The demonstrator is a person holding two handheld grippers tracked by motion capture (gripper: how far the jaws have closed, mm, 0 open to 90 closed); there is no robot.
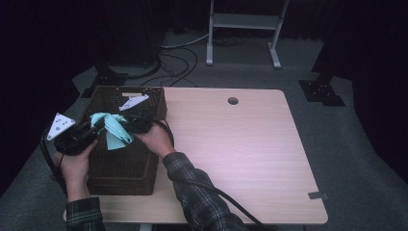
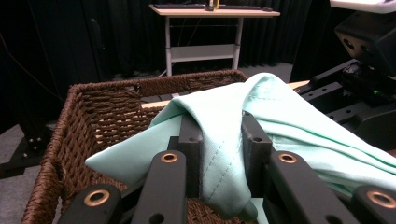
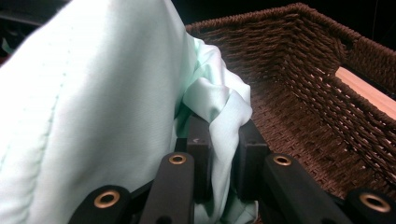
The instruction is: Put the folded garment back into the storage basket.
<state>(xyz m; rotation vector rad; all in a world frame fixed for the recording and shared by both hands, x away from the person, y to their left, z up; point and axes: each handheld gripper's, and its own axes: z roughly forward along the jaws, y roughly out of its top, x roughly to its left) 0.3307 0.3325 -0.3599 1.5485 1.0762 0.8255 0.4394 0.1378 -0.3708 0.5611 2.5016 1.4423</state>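
Both grippers, left gripper and right gripper, pinch a mint-green fabric cloth above a dark brown woven wicker basket; next, likely lowering it inside and spreading the jaws.

1 mint cloth, 1 wicker basket, 1 table, 2 grippers.

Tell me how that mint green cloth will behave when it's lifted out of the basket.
The mint green cloth is probably floppy: it droops in folds between the left gripper and right gripper. It looks thin, so likely light. It may snag on the woven basket.
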